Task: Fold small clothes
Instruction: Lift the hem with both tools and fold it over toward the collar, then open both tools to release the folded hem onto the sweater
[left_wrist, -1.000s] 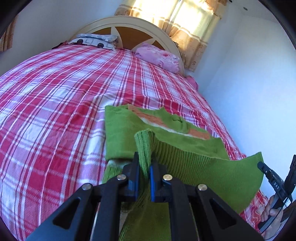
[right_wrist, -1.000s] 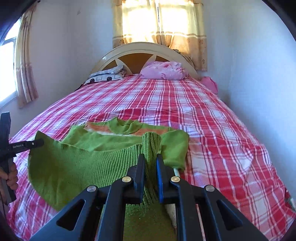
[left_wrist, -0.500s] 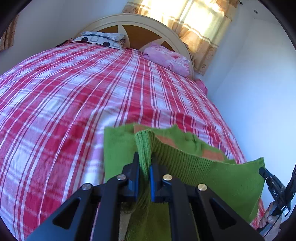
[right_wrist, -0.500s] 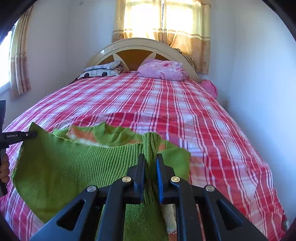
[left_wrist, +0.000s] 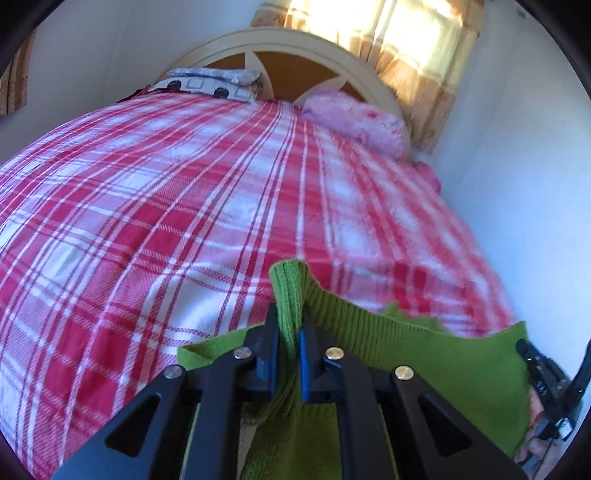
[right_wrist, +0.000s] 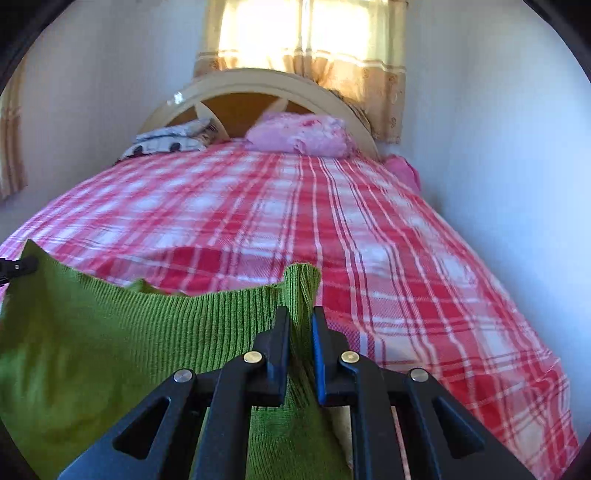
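Observation:
A small green knit sweater (left_wrist: 424, 354) is held up between both grippers above the red plaid bed (left_wrist: 184, 206). My left gripper (left_wrist: 289, 321) is shut on one ribbed hem corner of the sweater. My right gripper (right_wrist: 300, 325) is shut on the other hem corner, and the sweater (right_wrist: 110, 350) stretches to the left of it. The right gripper also shows at the right edge of the left wrist view (left_wrist: 546, 380). The left gripper's tip shows at the left edge of the right wrist view (right_wrist: 18, 266). The sweater's lower body is hidden behind the raised hem.
A pink pillow (right_wrist: 299, 134) and a patterned pillow (right_wrist: 170, 142) lie at the curved headboard (right_wrist: 258, 85). A white wall (right_wrist: 498, 147) runs along the bed's right side. A curtained window (right_wrist: 303, 33) is behind the headboard.
Both grippers have carried the sweater's hem forward over its body. The neckline and orange stripe seen earlier are now hidden behind the raised hem.

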